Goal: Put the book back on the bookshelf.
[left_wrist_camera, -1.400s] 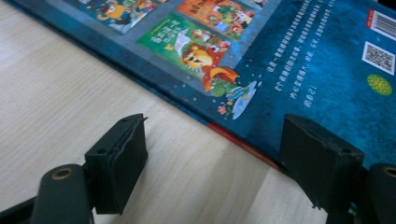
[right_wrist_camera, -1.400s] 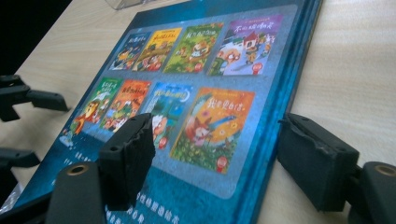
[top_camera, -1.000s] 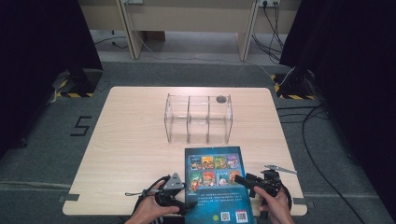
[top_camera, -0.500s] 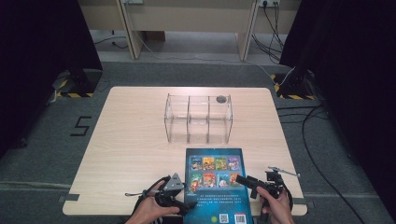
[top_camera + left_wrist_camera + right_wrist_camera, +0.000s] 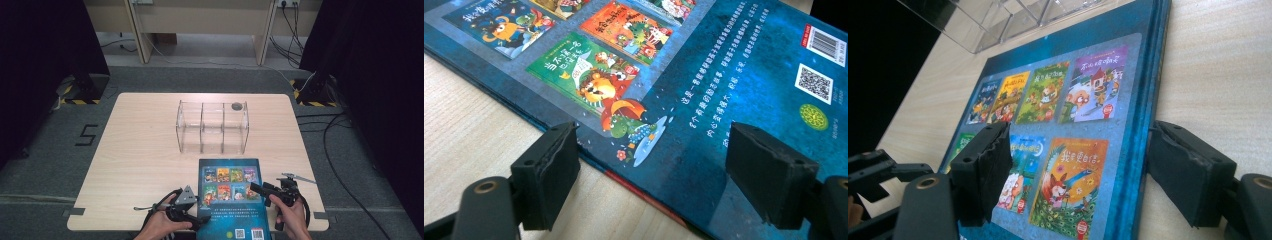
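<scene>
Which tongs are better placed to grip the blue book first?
Right, probably. The right tongs already straddle the blue book's right edge, open jaws either side. The left tongs are open at its left edge, angled across it.

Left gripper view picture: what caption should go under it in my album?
Open left gripper straddling the edge of a blue picture book lying on a wooden table.

Setting: a lab or recording studio, not a home. Pale wooden table [image 5: 140, 150] stands alone on grey carpet [image 5: 55, 150]. Black curtains [image 5: 45, 45] hang on both sides. Hazard-striped tape [image 5: 75, 101] marks the stand feet. A "5" [image 5: 86, 135] is taped on the floor. Cables [image 5: 340, 135] run to wall sockets [image 5: 287, 3].
</scene>
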